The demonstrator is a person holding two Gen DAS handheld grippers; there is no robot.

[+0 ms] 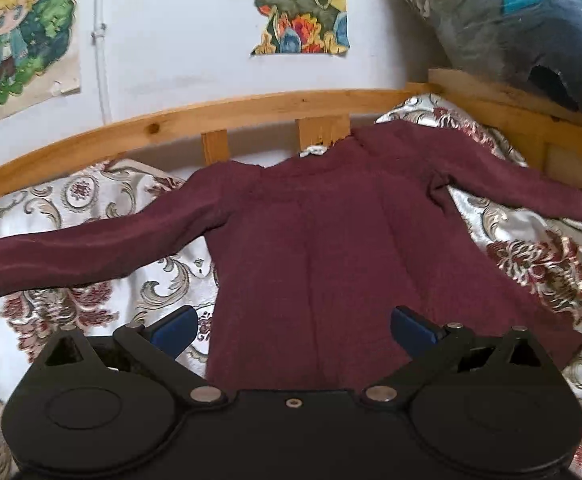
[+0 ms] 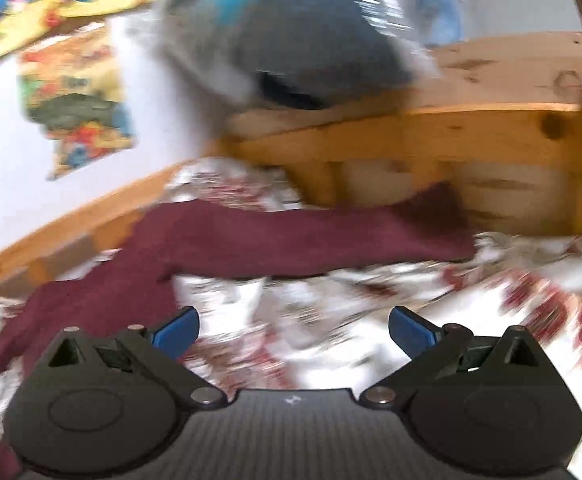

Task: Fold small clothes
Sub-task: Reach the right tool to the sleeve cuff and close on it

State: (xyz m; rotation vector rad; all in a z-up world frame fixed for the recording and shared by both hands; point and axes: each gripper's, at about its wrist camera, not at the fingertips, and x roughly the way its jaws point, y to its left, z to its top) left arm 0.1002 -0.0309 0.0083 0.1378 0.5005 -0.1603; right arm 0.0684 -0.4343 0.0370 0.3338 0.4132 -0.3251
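A maroon long-sleeved top (image 1: 323, 232) is lying flat on the bed's floral cover (image 1: 531, 256), neck toward 12 o'clock, sleeves reaching out toward 9 and 3 o'clock, hem nearest the left wrist camera. The left hand-held gripper (image 1: 293, 326) is hovering over the hem area with its blue fingers (image 1: 175, 330) spread wide and nothing between them; the left finger is sitting over bare cover just beside the top's side edge, the right one over cloth. A wooden bed rail (image 1: 251, 108) is closing off the far side just past the neckline, so free cover is showing mainly at 9 and 3 o'clock. The right wrist view (heavily blurred) is showing what the left cannot: the right sleeve (image 2: 291, 236) running toward 2 o'clock until its end is nearing the rail (image 2: 491, 136), with open cover below it. The right hand-held gripper (image 2: 293, 326) is likewise gaping wide and empty, above bare cover. A grey-blue plastic-wrapped bundle (image 1: 531, 28) is resting on the rail at 1 o'clock, and cartoon posters (image 1: 299, 4) are hanging on the white wall (image 1: 171, 40).
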